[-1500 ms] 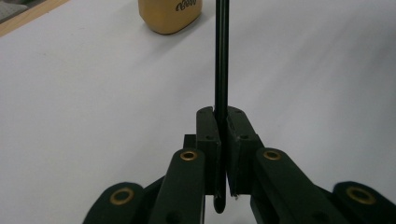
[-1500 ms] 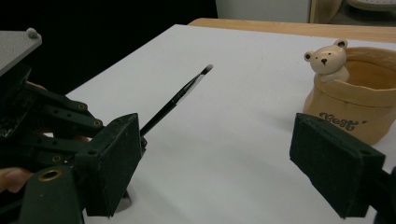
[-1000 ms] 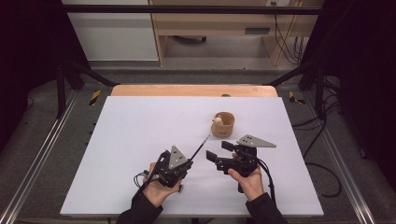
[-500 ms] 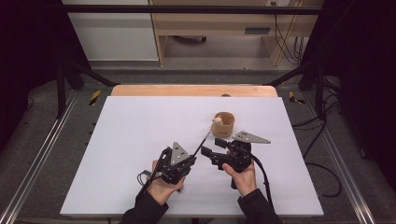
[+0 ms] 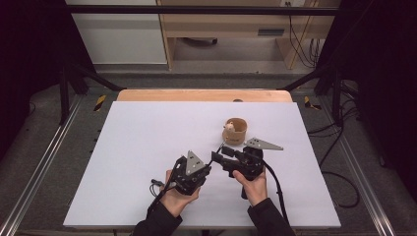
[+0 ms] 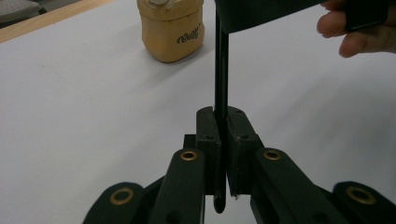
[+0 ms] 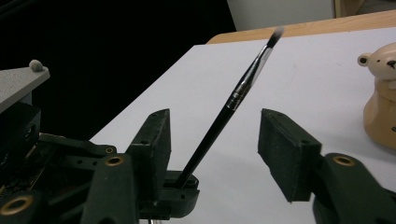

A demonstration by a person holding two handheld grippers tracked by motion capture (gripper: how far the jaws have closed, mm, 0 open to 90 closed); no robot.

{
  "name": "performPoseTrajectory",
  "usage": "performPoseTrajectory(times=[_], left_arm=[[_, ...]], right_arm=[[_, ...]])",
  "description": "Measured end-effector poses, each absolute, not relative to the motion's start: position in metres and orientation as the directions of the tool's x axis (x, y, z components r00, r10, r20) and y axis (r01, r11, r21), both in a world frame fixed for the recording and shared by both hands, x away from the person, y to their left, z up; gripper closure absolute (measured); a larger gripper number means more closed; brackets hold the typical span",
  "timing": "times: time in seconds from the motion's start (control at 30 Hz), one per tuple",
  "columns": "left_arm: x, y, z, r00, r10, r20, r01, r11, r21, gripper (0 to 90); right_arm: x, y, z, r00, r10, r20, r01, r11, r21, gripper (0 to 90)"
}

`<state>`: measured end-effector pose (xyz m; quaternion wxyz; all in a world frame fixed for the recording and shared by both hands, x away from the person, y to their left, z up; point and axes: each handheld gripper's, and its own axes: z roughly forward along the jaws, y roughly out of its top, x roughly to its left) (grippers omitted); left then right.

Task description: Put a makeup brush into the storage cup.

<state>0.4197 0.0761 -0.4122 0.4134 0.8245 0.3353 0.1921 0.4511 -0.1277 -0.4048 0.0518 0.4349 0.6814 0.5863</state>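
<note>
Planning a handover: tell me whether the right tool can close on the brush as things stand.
Probably yes. The right tool is open, with the brush standing between its pads and nothing in between. The left tool is shut on the brush's lower handle, holding it steady.

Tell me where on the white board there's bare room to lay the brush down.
The white board is bare across its whole left half, and along the far strip before the wooden edge. It is crowded at near centre, where both grippers meet around the brush, and just beyond, at the tan bear-topped holder.
</note>
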Motion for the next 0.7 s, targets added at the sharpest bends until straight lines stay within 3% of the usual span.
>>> performPoseTrajectory(times=[0.7], left_arm=[[0.4150,0.0709,-0.4134,0.706,0.708,0.029,0.392,-0.425,0.816,84.9]], right_arm=[[0.4510,-0.1304,-0.4051,-0.635,0.609,0.476,0.533,-0.100,0.840,76.9]])
